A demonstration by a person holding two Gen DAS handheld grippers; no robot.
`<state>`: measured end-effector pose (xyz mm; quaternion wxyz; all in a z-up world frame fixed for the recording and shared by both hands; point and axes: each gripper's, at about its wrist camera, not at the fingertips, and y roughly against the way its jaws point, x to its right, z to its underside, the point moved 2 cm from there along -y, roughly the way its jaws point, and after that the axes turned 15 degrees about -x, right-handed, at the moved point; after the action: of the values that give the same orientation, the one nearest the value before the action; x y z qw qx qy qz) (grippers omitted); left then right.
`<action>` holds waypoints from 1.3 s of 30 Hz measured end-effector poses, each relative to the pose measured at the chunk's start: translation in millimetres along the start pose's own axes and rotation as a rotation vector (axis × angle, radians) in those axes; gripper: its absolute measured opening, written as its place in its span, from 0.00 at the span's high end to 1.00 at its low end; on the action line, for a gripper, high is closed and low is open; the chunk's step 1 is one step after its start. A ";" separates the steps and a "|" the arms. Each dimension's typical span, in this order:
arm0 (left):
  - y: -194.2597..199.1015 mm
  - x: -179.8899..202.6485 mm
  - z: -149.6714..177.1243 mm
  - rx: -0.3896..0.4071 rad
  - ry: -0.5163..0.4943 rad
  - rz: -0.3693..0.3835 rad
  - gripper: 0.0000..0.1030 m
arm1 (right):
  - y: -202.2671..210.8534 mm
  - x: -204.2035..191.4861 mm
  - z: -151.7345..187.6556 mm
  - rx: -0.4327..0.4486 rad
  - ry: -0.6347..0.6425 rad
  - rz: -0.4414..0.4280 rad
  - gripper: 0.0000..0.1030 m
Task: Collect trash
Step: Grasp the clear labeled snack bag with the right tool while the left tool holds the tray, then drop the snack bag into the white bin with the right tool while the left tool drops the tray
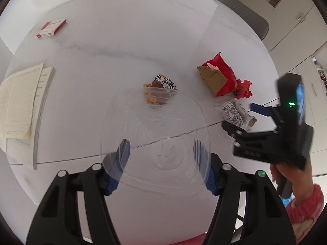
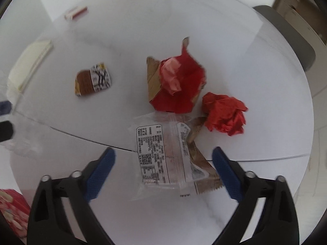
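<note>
My left gripper [image 1: 161, 157] is shut on a clear plastic tray [image 1: 155, 126], held above the white table [image 1: 122, 51]. Seen partly through the tray, a black-and-white snack wrapper [image 1: 163, 83] [image 2: 93, 79] lies beyond it. Further right are a torn red cardboard box [image 1: 218, 75] [image 2: 177, 85] and a crumpled red paper [image 1: 244, 89] [image 2: 223, 114]. A clear wrapper with a printed label [image 2: 163, 155] [image 1: 235, 112] lies flat on the table. My right gripper [image 2: 163, 163] [image 1: 243, 118] hangs open over it, one finger on each side, pads apart from it.
A small red and white box [image 1: 51, 28] [image 2: 76, 13] sits at the far left. Open booklets [image 1: 22, 102] [image 2: 30, 61] lie along the left edge. A grey chair [image 1: 241, 6] [image 2: 286, 36] stands behind the table, with cabinets [image 1: 296, 16] beyond.
</note>
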<state>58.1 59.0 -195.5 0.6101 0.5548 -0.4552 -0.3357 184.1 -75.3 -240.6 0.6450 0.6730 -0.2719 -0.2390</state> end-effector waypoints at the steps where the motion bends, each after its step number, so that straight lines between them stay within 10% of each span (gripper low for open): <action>1: 0.4 -5.9 -0.9 0.004 0.003 0.009 0.40 | -5.1 -1.9 -2.4 -0.020 0.014 0.006 0.30; 6: 2.4 -13.1 9.6 0.021 0.014 0.040 0.40 | -10.3 -2.6 -1.9 -0.039 0.007 0.004 0.49; 13: 15.8 1.8 16.5 0.052 -0.036 0.032 0.40 | 15.8 8.7 33.4 0.022 -0.085 -0.088 0.52; 26: 22.4 109.9 69.3 0.056 -0.330 0.044 0.40 | 86.4 59.5 258.6 0.187 -0.473 -0.170 0.51; 33: 25.1 169.7 113.1 0.060 -0.509 0.056 0.40 | 25.9 78.0 345.1 0.122 -0.725 -0.266 0.50; 39: 19.9 199.2 142.7 0.039 -0.603 0.016 0.40 | -64.1 75.4 348.5 -0.026 -0.771 -0.328 0.48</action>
<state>-4.4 -173.0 -143.8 0.4392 0.4380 -0.6266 -0.4718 9.0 -382.1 -321.2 0.4576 0.5605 -0.3797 -0.5764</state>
